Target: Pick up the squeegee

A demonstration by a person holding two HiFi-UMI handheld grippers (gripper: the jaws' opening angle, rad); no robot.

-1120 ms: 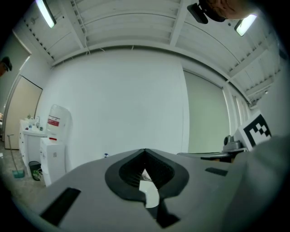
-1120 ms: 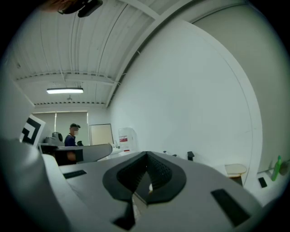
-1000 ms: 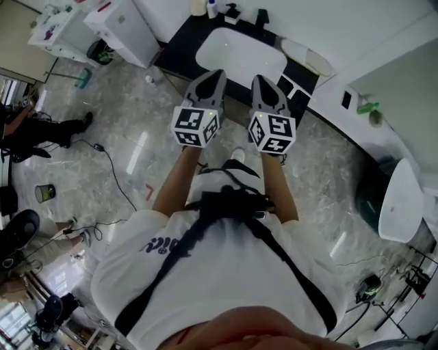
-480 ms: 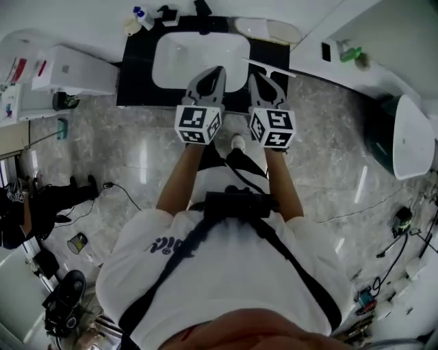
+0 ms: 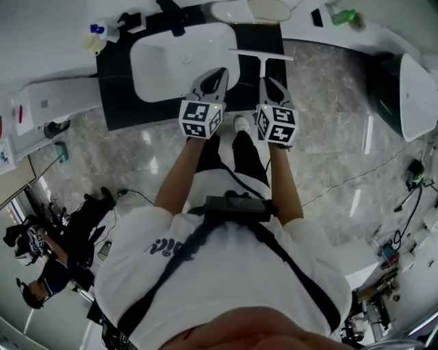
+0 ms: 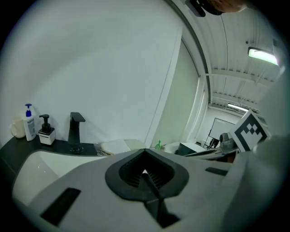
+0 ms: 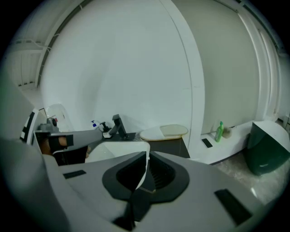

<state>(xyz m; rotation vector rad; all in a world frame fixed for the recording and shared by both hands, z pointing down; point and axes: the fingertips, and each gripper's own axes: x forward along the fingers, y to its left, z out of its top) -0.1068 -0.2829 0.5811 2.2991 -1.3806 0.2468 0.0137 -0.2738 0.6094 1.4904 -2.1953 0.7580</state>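
The squeegee (image 5: pixel 261 57) lies on the black counter (image 5: pixel 115 82) at the right of the white sink (image 5: pixel 171 55), its pale blade across the far end and its dark handle toward me. My right gripper (image 5: pixel 268 83) hovers just short of the handle, jaws together and empty. To its left, my left gripper (image 5: pixel 217 74) is over the sink's near rim, also shut with nothing in it. The left gripper view shows the left gripper (image 6: pixel 145 172) closed, with the sink and faucet (image 6: pixel 74 129) beyond. The right gripper view shows the right gripper (image 7: pixel 146 158) closed too.
A black faucet (image 5: pixel 172 17) and soap bottles (image 5: pixel 96 37) stand at the back of the counter. An oval white dish (image 5: pixel 250 10) lies behind the squeegee. A green bottle (image 5: pixel 345 15) sits on a white ledge; a dark green bin (image 5: pixel 383 82) stands at right. People stand at lower left.
Both grippers have come down and forward toward the counter, still shut. The sink and squeegee now sit directly beyond the jaws.
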